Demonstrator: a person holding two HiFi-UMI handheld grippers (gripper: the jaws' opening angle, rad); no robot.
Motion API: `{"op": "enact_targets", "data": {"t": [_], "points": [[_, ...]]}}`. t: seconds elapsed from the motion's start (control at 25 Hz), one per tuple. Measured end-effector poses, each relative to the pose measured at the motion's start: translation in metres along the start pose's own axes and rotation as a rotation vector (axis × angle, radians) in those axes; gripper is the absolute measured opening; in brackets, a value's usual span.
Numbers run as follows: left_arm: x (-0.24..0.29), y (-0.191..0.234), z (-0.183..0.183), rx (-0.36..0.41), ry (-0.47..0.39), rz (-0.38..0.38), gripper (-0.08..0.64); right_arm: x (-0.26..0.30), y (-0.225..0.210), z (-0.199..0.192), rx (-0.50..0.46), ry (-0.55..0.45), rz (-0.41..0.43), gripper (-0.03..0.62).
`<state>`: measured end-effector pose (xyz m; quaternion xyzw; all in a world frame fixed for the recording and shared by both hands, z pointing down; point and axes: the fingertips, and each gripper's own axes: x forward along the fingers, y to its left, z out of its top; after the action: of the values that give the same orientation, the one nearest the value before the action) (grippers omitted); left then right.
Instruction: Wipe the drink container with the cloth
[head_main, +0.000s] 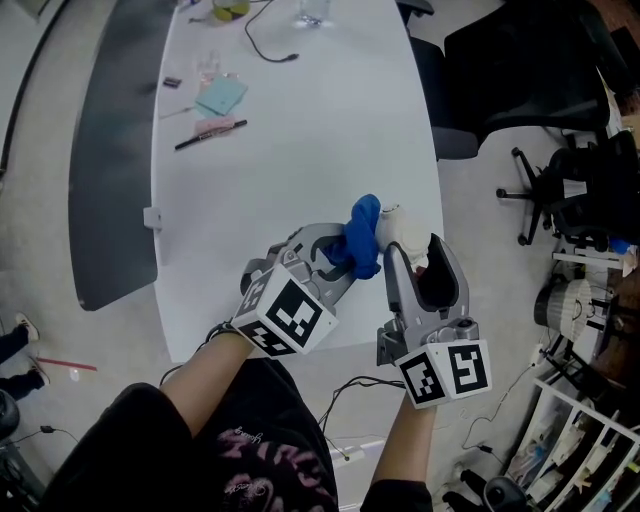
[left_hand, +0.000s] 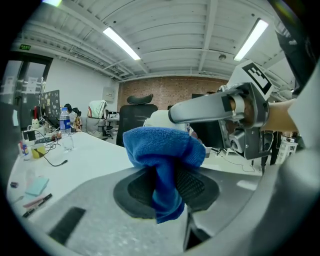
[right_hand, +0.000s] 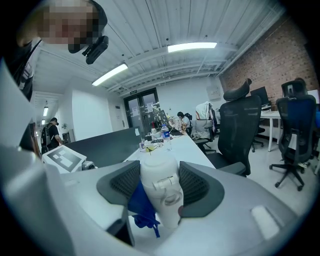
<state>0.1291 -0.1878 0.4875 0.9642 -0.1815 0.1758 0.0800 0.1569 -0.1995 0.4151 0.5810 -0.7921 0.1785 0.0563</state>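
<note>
Both tools are over the near end of the white desk (head_main: 300, 150), close in front of the person. The right tool (head_main: 415, 256) has its jaws closed on the white drink container (head_main: 399, 230), with the ribbed pads pressed to both sides, and it holds the container near the desk's right edge. The left tool (head_main: 338, 256) is clamped on the blue cloth (head_main: 362, 236): a fold is pinched between its pads and a bunched head stands out past the jaws. That bunch is touching the container's left side. In the right gripper view a blue tail hangs just beside the container's lower left.

Each tool's cube carries bold black-and-white square markers. The pink script on the person's dark top (head_main: 250, 440) is too small to read. Far off on the left of the desk lie a teal pad (head_main: 222, 97) and a black pen (head_main: 210, 135). At the far end stands a water bottle (left_hand: 64, 122), its blue label unreadable.
</note>
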Motion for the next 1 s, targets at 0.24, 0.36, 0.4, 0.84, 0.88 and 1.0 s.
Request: {"op": "enact_targets", "data": {"t": [0.24,0.36,0.4,0.84,0.88,1.0], "points": [[0.01,0.004,-0.022,-0.022,0.028,-0.006,0.103,0.001,0.0,0.0,-0.004,0.007,-0.002,0.256],[0.014,0.006,-0.032,-0.029,0.038,-0.006,0.103,0.001,0.0,0.0,-0.006,0.012,-0.004,0.256],[0.015,0.006,-0.036,-0.034,0.043,-0.007,0.104,0.002,0.0,0.0,-0.007,0.013,-0.004,0.256],[0.029,0.011,-0.067,-0.048,0.112,-0.023,0.103,0.002,-0.001,-0.001,-0.011,0.021,-0.009,0.256],[0.03,0.011,-0.069,-0.049,0.118,-0.024,0.104,0.002,-0.001,-0.001,-0.011,0.021,-0.01,0.256],[0.032,0.012,-0.073,-0.055,0.13,-0.027,0.104,0.002,-0.001,-0.001,-0.015,0.024,-0.011,0.256]]}}
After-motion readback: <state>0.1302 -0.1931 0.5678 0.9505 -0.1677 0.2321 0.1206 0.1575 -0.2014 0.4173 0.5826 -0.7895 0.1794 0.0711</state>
